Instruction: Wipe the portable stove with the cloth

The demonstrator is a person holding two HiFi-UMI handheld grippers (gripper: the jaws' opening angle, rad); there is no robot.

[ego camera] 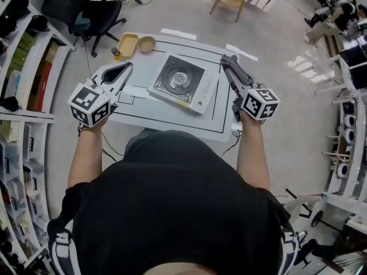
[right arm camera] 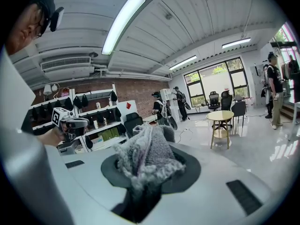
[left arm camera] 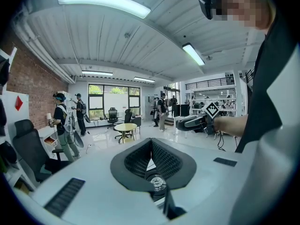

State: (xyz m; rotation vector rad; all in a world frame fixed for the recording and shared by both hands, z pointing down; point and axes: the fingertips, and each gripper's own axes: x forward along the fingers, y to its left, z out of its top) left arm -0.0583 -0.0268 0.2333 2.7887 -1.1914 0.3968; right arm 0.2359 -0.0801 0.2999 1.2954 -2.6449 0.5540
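We hold two claws up over the table (ego camera: 143, 118); the left claw (ego camera: 124, 71) is clenched tight with nothing in it; the right claw (ego camera: 227, 61) is grasping the cloth (right arm camera: 145, 156), a grey fluffy bunch that sticks out past the tips

The stove (ego camera: 180, 83) sits near the middle of the table, turned a little; the cloth is up in the air beside the stove's right side and does not touch it; so we think the wiping is not under way here, and the whole top looks left to do: the round burner, the flat part around it and the knob strip on the right; we cannot tell if any part is clean already

There is bare table all round the stove, so we have room to slide the cloth; the right claw hangs close to the table's right edge; a yellow tray (ego camera: 127, 43) and a bowl (ego camera: 147, 43) sit at the far left corner, apart from the stove; the left claw could hold the stove steady if it slips
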